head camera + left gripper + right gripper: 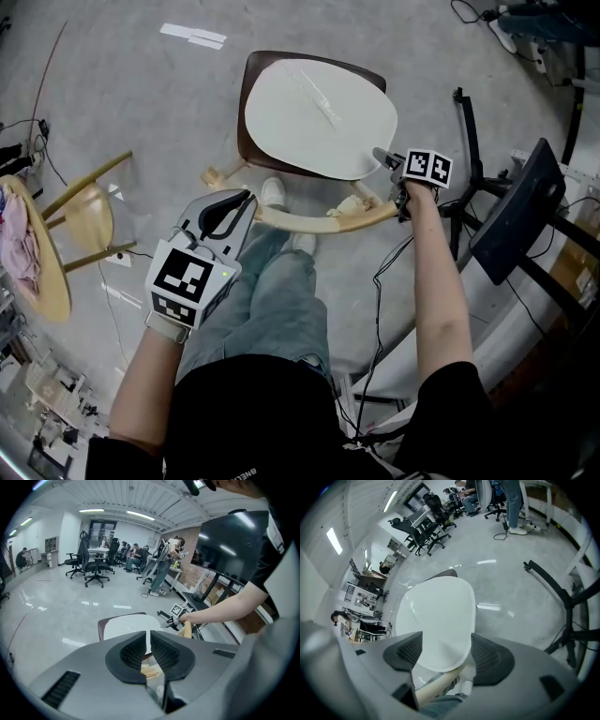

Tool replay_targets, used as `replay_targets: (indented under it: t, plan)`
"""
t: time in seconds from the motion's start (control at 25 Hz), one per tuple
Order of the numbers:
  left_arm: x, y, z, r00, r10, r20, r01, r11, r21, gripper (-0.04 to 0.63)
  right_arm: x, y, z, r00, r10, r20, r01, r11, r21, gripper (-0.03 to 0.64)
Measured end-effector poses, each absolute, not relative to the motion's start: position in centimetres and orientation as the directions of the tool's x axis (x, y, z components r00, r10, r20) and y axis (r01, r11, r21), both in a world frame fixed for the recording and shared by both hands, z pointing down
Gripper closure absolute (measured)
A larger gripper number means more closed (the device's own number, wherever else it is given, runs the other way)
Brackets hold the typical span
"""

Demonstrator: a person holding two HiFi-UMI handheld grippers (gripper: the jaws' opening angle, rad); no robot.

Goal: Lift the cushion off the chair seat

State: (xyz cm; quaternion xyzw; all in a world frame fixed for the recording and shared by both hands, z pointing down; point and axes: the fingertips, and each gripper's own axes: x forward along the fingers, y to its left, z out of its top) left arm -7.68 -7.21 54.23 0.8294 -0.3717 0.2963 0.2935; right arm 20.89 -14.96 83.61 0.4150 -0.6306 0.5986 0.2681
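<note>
A white cushion (319, 112) lies flat on the dark brown chair seat (255, 67); a curved pale wooden backrest (314, 222) runs along its near side. My right gripper (382, 157) is at the cushion's near right edge. In the right gripper view its jaws stand open (445, 651), with the cushion's near edge (436, 616) showing between them and neither pad pressing on it. My left gripper (239, 204) hovers short of the backrest on the left, apart from the cushion (126, 625). Its jaws (149, 644) are shut with nothing between them.
A yellow wooden chair (89, 216) and a round table (42, 267) with a pink cloth stand at the left. A black monitor on a stand (511, 211) and cables crowd the right. The person's legs in jeans (281, 300) are just behind the backrest.
</note>
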Motion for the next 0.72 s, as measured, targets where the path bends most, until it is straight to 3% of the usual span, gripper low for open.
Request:
replay_targets:
  t: [0.72]
  plan:
    - [-8.9, -6.4, 57.5, 0.532, -0.399, 0.747, -0.797, -0.534, 0.282, 0.557, 20.1, -14.4, 89.8, -0.516, -0.219, 0.828, -0.813, -0.177, -0.554, 0.278]
